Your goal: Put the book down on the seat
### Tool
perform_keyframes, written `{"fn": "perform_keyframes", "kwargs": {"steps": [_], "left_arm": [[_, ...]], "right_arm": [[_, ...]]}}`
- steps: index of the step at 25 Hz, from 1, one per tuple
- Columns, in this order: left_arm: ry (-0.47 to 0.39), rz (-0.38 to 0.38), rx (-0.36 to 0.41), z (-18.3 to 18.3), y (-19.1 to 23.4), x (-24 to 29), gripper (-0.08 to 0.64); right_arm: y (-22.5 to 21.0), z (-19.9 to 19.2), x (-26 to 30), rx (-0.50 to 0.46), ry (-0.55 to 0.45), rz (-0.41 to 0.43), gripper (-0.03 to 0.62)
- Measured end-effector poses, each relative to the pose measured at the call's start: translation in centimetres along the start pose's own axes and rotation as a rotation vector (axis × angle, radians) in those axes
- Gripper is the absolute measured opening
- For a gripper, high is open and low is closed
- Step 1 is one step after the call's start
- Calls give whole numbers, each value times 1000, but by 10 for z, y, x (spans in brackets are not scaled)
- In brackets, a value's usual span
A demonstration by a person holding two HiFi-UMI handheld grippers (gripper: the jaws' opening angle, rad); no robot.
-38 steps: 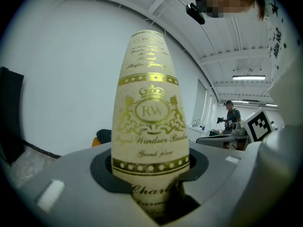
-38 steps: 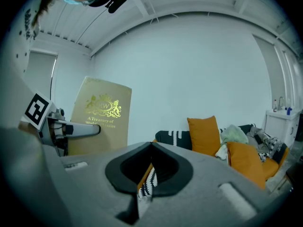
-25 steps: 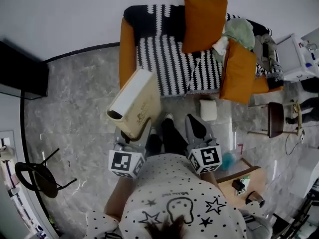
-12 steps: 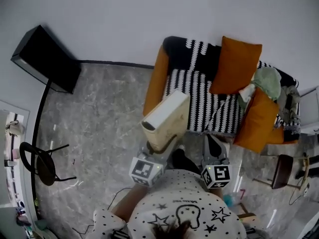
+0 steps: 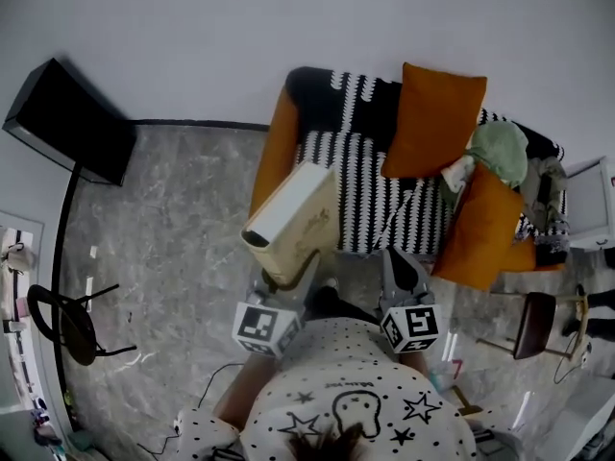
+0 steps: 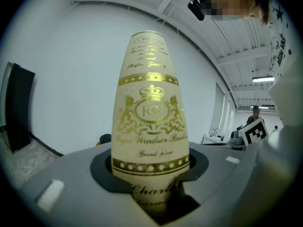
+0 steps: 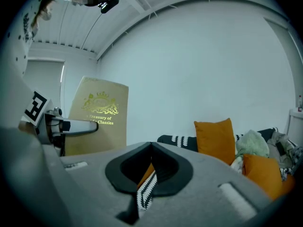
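**A:** Where is the book point(image 5: 293, 217)?

**B:** It isn't on the seat yet. It's in the air just in front of the sofa point(image 5: 272, 157), by the orange arm, and tilted so its upper end leans toward the sofa.

**A:** What's holding it?

**B:** Only the left gripper point(image 5: 291, 273). Its fingers are closed on the book's lower end, one on each cover, with the gilt spine facing back along them. I'd say pinching across the covers keeps the pages closed. Holding it low also leaves the upper end free to reach the seat first.

**A:** And the right gripper point(image 5: 402, 265)?

**B:** Its fingers are drawn together with nothing between them. Only a strip of the sofa's striped throw point(image 5: 370, 195) shows through the slit. It hangs in front of the sofa's front edge, beside the left one. It looks like it's being kept out of the way, since the book seems to be a one-hand load.

**A:** Why that end of the sofa?

**B:** Probably for the space. Two orange cushions point(image 5: 437, 113) and a green cloth point(image 5: 502, 152) are piled toward the end of the sofa away from that arm. The striped stretch next to the arm is bare, so a book should lie flat there.

**A:** Any risk?

**B:** With the grip so low, the book may tip as it comes down.
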State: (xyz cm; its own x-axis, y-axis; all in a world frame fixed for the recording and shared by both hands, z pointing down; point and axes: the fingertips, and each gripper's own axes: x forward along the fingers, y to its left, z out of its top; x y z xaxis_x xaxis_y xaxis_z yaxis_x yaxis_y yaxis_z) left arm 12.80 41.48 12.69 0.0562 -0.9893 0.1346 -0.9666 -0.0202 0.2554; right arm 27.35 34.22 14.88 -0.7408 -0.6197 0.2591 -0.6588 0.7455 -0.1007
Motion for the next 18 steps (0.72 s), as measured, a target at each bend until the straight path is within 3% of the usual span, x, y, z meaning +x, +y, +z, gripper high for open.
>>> {"fn": "perform_keyframes", "kwargs": {"steps": [12, 18], "left_arm": [[3, 32, -1, 3, 6, 15, 222], [-15, -9, 108, 10, -5, 35, 222]], "right_arm": [[-16, 1, 8, -11, -18, 2, 2], [-30, 28, 21, -73, -98, -28, 2]]}}
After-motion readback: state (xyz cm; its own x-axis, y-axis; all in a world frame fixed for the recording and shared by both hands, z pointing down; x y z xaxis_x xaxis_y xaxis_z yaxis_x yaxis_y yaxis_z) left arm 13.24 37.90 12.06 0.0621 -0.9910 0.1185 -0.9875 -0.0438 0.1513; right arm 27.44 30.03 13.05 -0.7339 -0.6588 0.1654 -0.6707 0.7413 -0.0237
